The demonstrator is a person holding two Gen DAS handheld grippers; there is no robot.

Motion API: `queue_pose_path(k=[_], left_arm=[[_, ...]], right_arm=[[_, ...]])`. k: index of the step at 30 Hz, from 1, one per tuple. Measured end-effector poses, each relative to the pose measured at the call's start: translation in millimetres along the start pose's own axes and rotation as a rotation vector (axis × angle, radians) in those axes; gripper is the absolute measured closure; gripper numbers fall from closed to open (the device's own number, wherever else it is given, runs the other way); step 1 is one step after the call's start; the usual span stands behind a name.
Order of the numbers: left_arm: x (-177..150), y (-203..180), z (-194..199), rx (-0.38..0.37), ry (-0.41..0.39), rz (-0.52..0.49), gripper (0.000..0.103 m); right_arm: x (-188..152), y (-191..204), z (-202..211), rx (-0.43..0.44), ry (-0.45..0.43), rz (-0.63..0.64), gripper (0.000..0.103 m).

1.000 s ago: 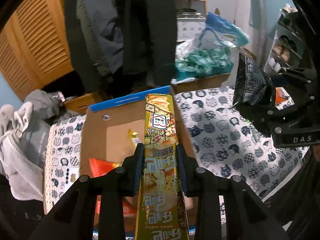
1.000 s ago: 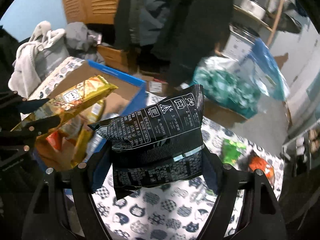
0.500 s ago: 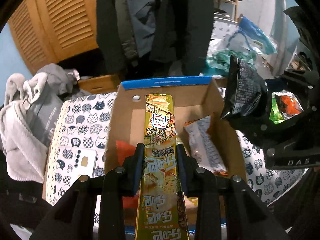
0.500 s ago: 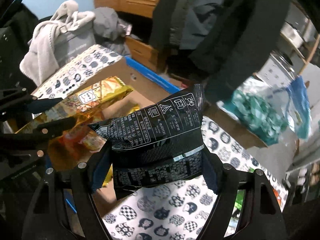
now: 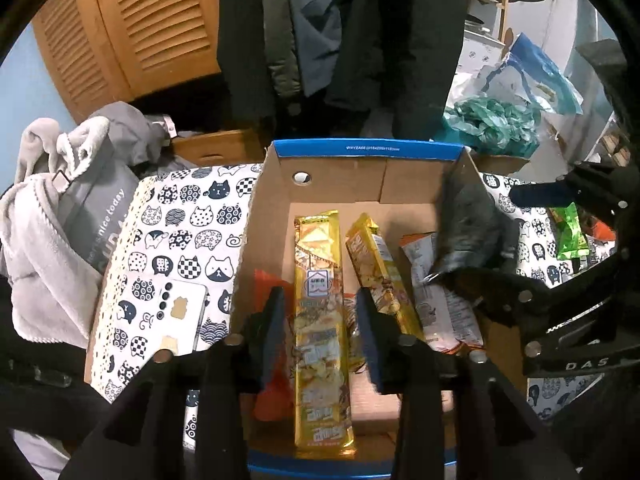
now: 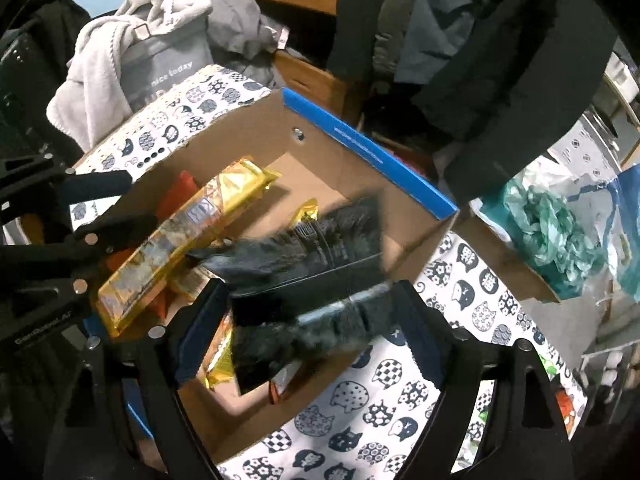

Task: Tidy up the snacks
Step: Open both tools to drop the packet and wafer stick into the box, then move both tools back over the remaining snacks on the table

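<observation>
A cardboard box with a blue rim (image 5: 360,151) (image 6: 360,148) stands on the cat-print cloth. My left gripper (image 5: 320,320) is open above it; the long gold snack pack (image 5: 320,300) (image 6: 180,240) lies loose in the box between the fingers. My right gripper (image 6: 308,312) is open over the box's right side; the black snack bag (image 6: 304,264) (image 5: 472,232) is blurred, dropping between the fingers. A second gold pack (image 5: 376,264), a white pack (image 5: 436,288) and an orange pack (image 5: 268,280) lie in the box.
A white phone (image 5: 176,312) lies on the cloth left of the box. A green pack (image 5: 568,232) and an orange pack (image 5: 600,232) lie on the cloth at right. A grey bag with towels (image 5: 60,216) stands left. Coats hang behind.
Both grippers moved over the box and opened. The gold pack left the left gripper and lies in the box. The black bag slipped from the right gripper and is falling in.
</observation>
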State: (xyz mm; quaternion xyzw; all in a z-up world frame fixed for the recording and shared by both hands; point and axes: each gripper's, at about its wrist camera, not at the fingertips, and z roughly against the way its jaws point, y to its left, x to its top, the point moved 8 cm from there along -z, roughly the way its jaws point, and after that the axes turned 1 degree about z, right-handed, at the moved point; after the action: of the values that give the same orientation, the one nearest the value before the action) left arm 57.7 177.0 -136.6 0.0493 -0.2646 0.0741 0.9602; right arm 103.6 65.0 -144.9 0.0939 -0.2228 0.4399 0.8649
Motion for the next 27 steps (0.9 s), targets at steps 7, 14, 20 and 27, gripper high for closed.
queue_pose_path(k=[7, 14, 20, 27], left_arm=[[2, 2, 1, 0.016, -0.009, 0.002, 0.054], [4, -4, 4, 0.021, -0.015, -0.019, 0.054], [7, -17, 5, 0.015, -0.015, -0.041, 0.054], [10, -40, 7, 0.003, -0.02, -0.08, 0.054]], right_arm=[[-1, -11, 10, -0.028, -0.017, -0.022, 0.01], [-8, -22, 20, -0.057, -0.024, -0.034, 0.01], [-21, -38, 26, -0.083, -0.017, -0.067, 0.01], [-46, -64, 34, -0.112, -0.003, -0.134, 0.01]])
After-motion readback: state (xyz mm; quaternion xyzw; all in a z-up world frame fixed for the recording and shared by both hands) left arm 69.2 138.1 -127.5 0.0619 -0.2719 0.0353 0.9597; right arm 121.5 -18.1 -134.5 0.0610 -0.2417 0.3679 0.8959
